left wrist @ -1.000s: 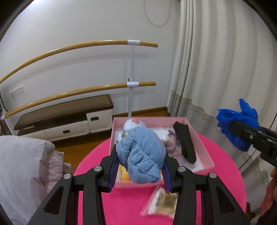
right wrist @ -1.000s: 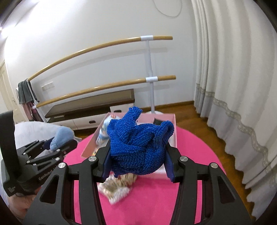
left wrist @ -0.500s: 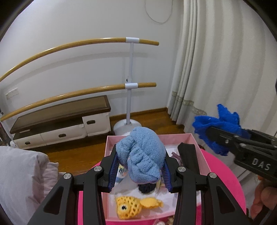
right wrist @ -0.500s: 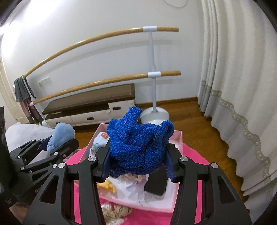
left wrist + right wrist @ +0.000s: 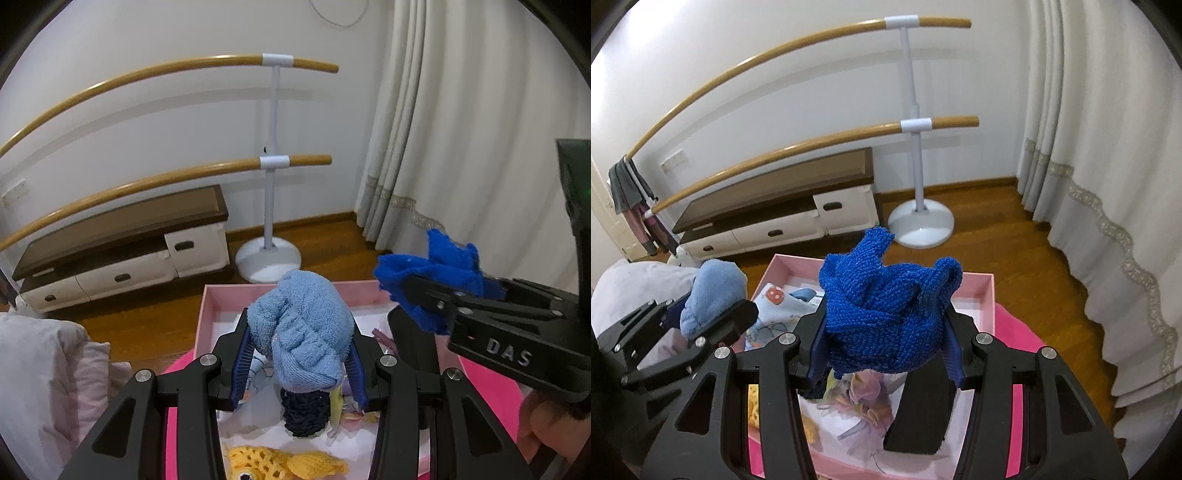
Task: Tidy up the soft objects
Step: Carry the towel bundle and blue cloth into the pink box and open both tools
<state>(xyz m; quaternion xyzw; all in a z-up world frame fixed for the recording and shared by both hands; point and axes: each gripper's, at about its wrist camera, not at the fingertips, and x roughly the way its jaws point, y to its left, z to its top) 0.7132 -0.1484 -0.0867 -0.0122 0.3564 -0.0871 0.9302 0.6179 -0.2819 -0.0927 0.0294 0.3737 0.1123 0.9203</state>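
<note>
The left gripper [image 5: 299,354] has its jaws clamped on a light blue fluffy bundle [image 5: 301,332], held above the near half of the pink box [image 5: 210,306]. The right gripper [image 5: 886,339] has its jaws clamped on a royal blue knitted cloth [image 5: 886,314], also above the box, toward its right side. In the left wrist view the right gripper shows at the right edge with the cloth [image 5: 432,284] sticking out of it, and part of a hand [image 5: 543,428] sits beneath its body.

The box rests on a round pink counter [image 5: 1019,332] and already holds several things under the two loads: a yellow crocheted fish [image 5: 284,465] at the near edge, a dark knitted roll [image 5: 304,413] directly below the light blue bundle, a pale printed cloth [image 5: 775,306] at the left wall, a tangle of pastel hair ties [image 5: 860,395] in the middle, and a flat black case [image 5: 923,410] leaning on the right.

Beyond the far edge of the counter stand a two-rail wooden barre [image 5: 273,162] on a white stand, a low cabinet [image 5: 122,251] against the wall, and cream curtains [image 5: 1108,184] to the right. A whitish pillow [image 5: 40,373] lies off the left edge.
</note>
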